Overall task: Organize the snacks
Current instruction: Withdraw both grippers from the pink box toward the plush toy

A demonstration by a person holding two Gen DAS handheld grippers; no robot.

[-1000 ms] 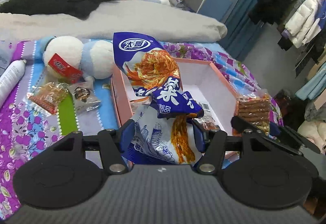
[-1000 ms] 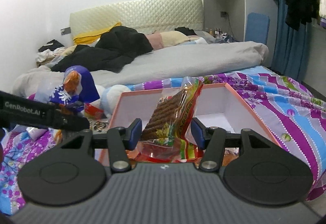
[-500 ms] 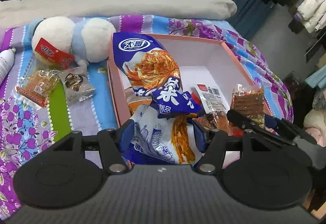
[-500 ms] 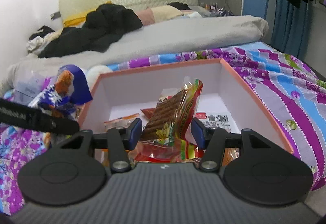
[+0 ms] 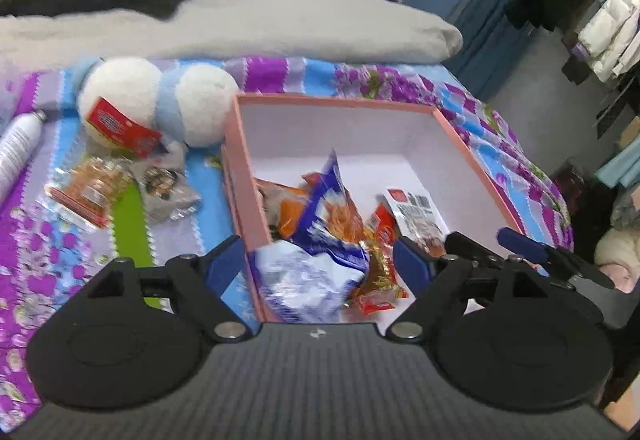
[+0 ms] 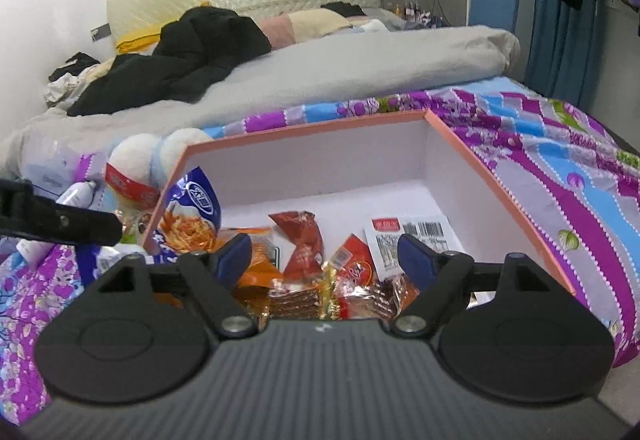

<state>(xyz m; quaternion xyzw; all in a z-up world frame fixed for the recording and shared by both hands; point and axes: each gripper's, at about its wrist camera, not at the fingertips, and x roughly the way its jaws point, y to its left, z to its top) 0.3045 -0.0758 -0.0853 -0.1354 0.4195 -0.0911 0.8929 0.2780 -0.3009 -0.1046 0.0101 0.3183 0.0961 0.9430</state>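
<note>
A pink box (image 5: 460, 136) with a white inside stands on the patterned bedspread; it also shows in the right wrist view (image 6: 500, 184). My left gripper (image 5: 318, 264) is open above its near left corner. The blue snack bag (image 5: 320, 252) lies loose between the fingers, leaning on the box's left wall (image 6: 192, 216). My right gripper (image 6: 324, 256) is open over the box's near edge. The brown stick-snack pack (image 6: 296, 300) lies below it among several red and orange packets (image 6: 304, 244). A white labelled packet (image 6: 404, 236) lies at the box's right.
Outside the box on the left lie a clear orange snack pack (image 5: 88, 188), a small dark-print packet (image 5: 164, 188) and a red packet (image 5: 124, 128) on a white and blue plush toy (image 5: 160, 100). A white bottle (image 5: 18, 144) lies far left. A grey duvet (image 5: 240, 24) is behind.
Both grippers opened. The blue bag dropped from the left gripper into the box's near left side. The stick-snack pack dropped from the right gripper onto the packets in the box.
</note>
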